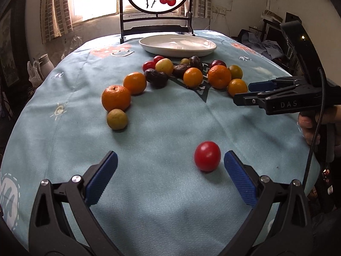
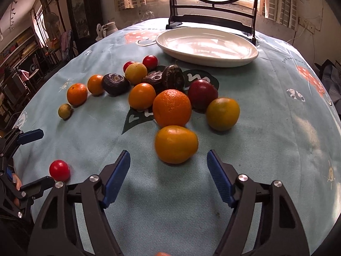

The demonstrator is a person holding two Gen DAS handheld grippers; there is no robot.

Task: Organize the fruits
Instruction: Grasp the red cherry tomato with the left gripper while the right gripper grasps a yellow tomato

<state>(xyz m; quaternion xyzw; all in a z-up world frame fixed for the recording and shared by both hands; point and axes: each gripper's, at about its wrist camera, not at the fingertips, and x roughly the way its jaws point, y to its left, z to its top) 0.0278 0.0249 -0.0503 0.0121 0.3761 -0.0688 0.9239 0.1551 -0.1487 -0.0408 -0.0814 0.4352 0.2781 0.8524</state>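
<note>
Several fruits lie loose on the blue tablecloth: oranges, small red tomatoes, dark wrinkled fruits, a red plum and greenish-yellow ones. A white plate [image 1: 178, 46] stands bare at the far side; it also shows in the right wrist view [image 2: 206, 46]. My left gripper [image 1: 170, 161] is open low over the cloth, with a lone red tomato [image 1: 207, 156] just inside its right finger. My right gripper [image 2: 168, 160] is open and empty, with a small orange [image 2: 176, 144] just ahead between its fingertips. The right gripper shows in the left view [image 1: 245, 93]. The left gripper shows in the right view [image 2: 40, 160] beside the tomato [image 2: 59, 170].
A dark wooden screen with a round painted panel [image 1: 156, 6] stands behind the plate. The fruit cluster [image 2: 162, 87] lies mid-table before the plate. A separate orange [image 1: 116, 98] and a small green fruit [image 1: 117, 119] lie to the left. The table edge curves away on both sides.
</note>
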